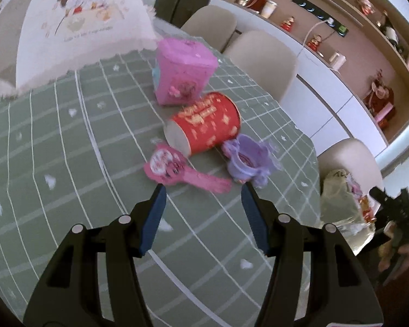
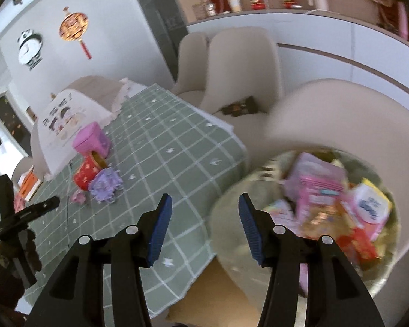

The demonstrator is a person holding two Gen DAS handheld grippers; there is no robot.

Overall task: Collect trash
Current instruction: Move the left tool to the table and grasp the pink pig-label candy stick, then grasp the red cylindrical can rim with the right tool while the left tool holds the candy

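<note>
The left tool (image 1: 203, 189) is open, holding nothing. Just ahead of it on the green checked bench (image 1: 54, 141) lies a flat pink plastic toy mirror (image 1: 177, 170), its handle pointing right. The right tool (image 2: 204, 200), open too, hangs by the clear trash bag (image 2: 327, 199) off the bench's edge.

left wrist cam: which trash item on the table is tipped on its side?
The red cylindrical paper cup with gold print. It lies on its side; the pink box behind it stands upright, and the purple plastic cup sits mouth-up.
</note>
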